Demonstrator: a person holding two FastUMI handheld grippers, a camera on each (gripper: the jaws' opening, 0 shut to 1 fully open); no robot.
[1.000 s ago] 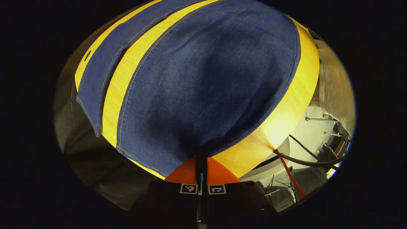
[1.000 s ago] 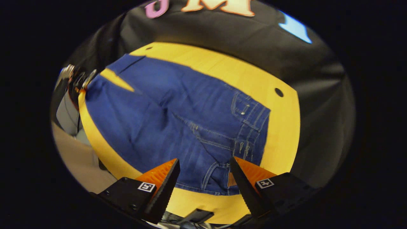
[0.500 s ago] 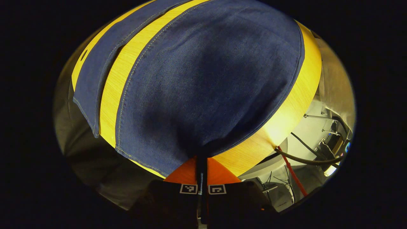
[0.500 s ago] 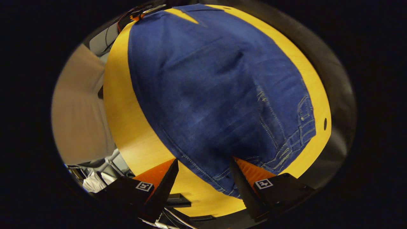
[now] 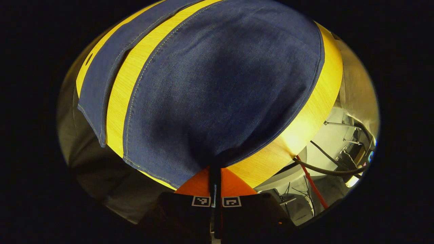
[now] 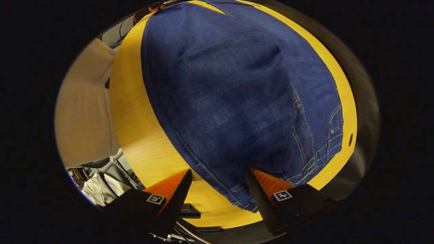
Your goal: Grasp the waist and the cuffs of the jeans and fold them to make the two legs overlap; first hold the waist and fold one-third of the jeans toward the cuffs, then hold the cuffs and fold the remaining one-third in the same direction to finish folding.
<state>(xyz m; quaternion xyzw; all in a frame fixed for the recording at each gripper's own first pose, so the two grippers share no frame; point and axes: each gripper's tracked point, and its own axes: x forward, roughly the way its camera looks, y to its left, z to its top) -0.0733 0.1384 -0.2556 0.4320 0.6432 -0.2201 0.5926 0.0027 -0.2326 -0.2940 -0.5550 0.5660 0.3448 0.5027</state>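
Dark blue jeans (image 5: pixel 223 88) lie flat on a yellow wooden table (image 5: pixel 305 128). In the left gripper view the near leg spreads away from me, and the far leg (image 5: pixel 98 78) lies apart from it across a strip of bare table. My left gripper (image 5: pixel 215 169) is shut on the near corner of the near leg's cuff, at the table's edge. In the right gripper view the jeans (image 6: pixel 237 95) run away from the waist, whose stitched near corner (image 6: pixel 244 200) lies between the fingers of my open right gripper (image 6: pixel 217 173), low over the table (image 6: pixel 142 135).
Small round holes sit in the tabletop (image 5: pixel 89 59) (image 6: pixel 350 139). Past the table's edge hang a black cable and a red cord (image 5: pixel 312 183) among stands. A person's light-coloured clothing (image 6: pixel 84 115) is close to the long side of the table.
My right gripper has swung round and come down to the near waist corner, which now lies between its open fingers. The left gripper stays shut on the cuff, almost still.
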